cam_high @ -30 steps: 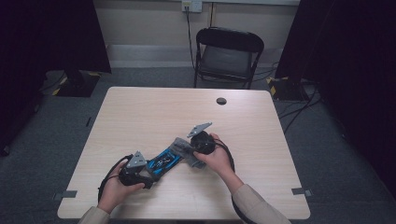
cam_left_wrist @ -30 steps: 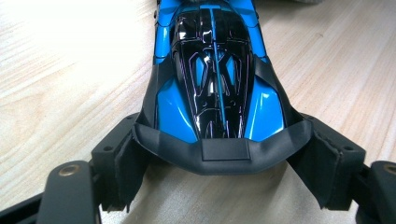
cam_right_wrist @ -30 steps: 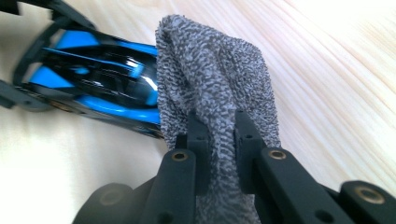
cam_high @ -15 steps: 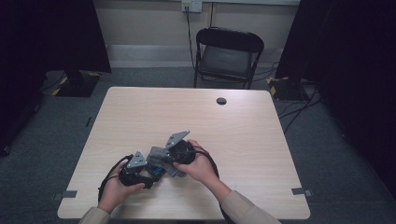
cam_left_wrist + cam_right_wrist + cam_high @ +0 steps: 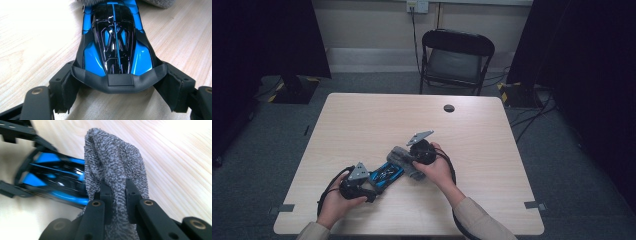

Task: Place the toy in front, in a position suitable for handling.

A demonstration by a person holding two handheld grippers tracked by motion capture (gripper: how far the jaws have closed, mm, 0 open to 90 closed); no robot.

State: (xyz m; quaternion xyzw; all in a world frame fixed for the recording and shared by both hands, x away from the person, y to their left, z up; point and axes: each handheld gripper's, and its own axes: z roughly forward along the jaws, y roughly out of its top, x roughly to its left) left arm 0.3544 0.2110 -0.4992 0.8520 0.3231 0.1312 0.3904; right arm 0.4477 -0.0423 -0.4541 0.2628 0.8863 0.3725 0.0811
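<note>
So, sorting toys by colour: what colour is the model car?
Bright blue with glossy black panels, on the model car; the left gripper view shows it best.

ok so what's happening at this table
A person is cleaning a blue and black toy car on the wooden table. The left gripper is clamped across one end of the car and holds it on the tabletop. The right gripper is shut on a grey cloth, which it presses against the car's other end.

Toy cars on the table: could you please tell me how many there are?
1: the blue toy car lies near the table's front edge, clamped in the left gripper, its far end under the grey cloth.
</note>
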